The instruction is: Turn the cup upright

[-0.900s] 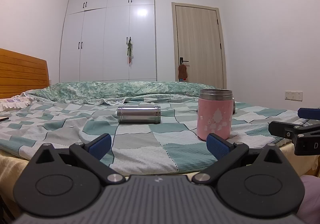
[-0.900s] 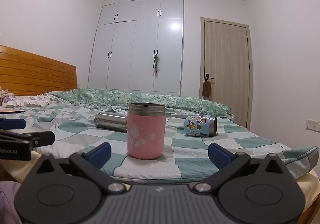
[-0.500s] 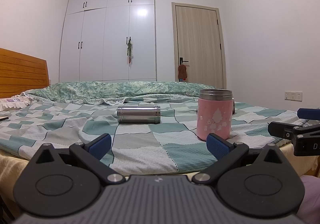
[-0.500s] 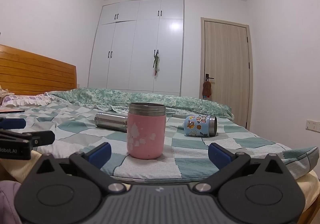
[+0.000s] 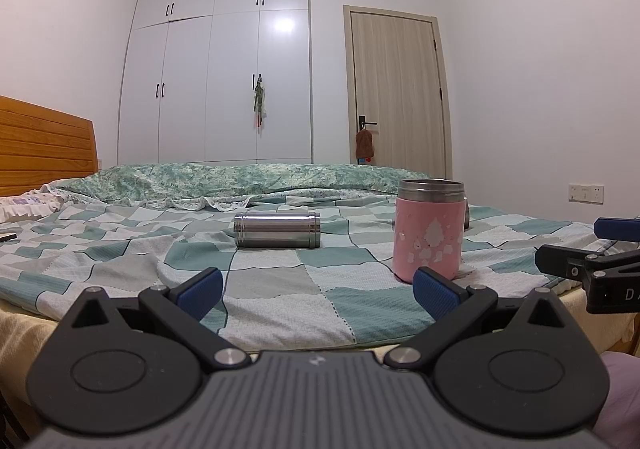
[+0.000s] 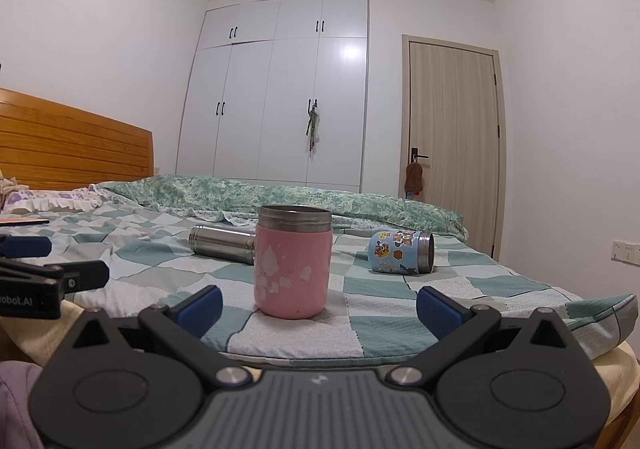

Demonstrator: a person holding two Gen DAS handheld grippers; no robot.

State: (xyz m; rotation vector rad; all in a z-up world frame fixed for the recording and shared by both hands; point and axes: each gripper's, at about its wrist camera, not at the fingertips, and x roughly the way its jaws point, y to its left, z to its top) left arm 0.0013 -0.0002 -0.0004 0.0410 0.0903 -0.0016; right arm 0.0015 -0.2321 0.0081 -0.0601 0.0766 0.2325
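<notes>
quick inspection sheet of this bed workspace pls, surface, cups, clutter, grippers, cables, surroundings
surface: bed with checked green quilt, rumpled.
job's things: pink cup upright; steel cup and blue sticker cup lying on their sides.
clutter: flat dark item at the quilt's left edge.
grippers: left hand-held gripper and right hand-held gripper open, holding nothing, short of the cups.
cables: nothing seen.
surroundings: white wardrobe, closed door, wooden headboard.

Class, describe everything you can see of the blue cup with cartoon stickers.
The blue cup is a short cylinder, seemingly metal, its blue side covered in cartoon stickers, with a bare steel rim band. It lies on its side on the checked bedspread, mouth facing right. It sits behind and right of the pink cup, apart from it. Only the bedspread touches it.
</notes>
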